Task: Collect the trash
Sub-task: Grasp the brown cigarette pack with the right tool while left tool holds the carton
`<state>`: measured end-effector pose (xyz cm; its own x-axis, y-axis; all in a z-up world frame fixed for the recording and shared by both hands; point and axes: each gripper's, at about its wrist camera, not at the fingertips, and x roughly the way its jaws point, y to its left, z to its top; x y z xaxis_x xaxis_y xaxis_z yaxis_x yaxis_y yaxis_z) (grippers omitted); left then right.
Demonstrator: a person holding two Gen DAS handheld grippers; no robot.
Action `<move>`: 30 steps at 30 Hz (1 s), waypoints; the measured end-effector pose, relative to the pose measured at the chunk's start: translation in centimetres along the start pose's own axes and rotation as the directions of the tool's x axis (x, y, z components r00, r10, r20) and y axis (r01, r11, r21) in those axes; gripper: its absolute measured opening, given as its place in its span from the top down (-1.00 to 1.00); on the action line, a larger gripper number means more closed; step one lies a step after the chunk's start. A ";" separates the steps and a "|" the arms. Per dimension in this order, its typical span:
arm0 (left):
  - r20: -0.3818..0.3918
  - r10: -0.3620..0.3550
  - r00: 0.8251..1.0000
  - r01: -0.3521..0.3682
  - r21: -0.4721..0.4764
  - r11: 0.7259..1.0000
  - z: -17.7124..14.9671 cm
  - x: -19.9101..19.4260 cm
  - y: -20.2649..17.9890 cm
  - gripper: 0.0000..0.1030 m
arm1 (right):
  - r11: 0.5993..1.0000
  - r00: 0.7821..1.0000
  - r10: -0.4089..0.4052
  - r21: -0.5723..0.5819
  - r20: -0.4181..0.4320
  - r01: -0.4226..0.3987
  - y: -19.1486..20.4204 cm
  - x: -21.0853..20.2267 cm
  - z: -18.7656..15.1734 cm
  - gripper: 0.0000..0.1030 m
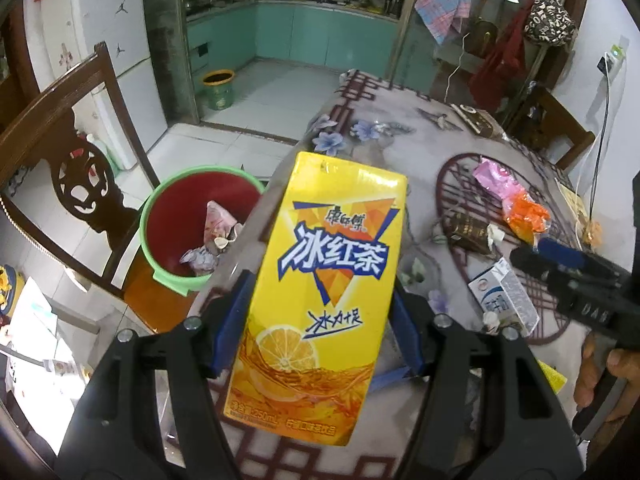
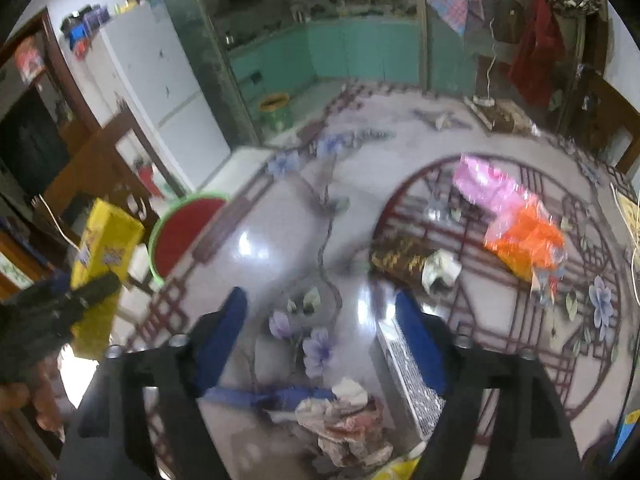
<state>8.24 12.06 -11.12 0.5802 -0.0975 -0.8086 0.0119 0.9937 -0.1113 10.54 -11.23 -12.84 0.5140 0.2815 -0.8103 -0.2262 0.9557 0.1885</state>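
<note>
Left wrist view sets the scene: the table (image 1: 404, 128) with its patterned cloth, and just past its edge on the floor the bin (image 1: 200, 232), red inside with a green rim and a few crumpled scraps already at the bottom. The left gripper (image 1: 316, 312) is clenched on the yellow tea carton (image 1: 320, 292), blue pads pressing its two long sides. The carton hangs over the table's edge, near the bin but not yet above its mouth, so it looks to me like the carry step.

The main risk, as I judge it, is letting go too soon: the carton would strike the rim or the table edge and fall to the floor. The grip sits low on a tall, smooth box, so a quick swing could also tip it between the pads.

Right wrist view is blurred. The right gripper (image 2: 320, 332) stands released, nothing between its fingers. A small white carton (image 2: 404, 376) lies right against its right finger, and a crumpled wad (image 2: 344, 420) lies below. Closing from here could clip the carton's edge and shove it away instead of catching it. Further off lie the pink and orange wrappers (image 2: 516, 220) and a brown packet (image 2: 400, 260), all uncollected.
</note>
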 end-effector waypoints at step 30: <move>-0.038 0.017 0.999 -0.018 -0.028 0.999 -0.4 0.6 3.8 -0.20 | 0.957 0.930 -0.259 -0.198 -0.260 0.211 -7.7 12.0 3.5 0.49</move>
<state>8.29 15.81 -12.23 0.5492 -0.0828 -0.8316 -0.0209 0.9934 -0.1127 21.34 -14.86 -22.11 0.3217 -0.0077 -0.9468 -0.2720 0.9571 -0.1002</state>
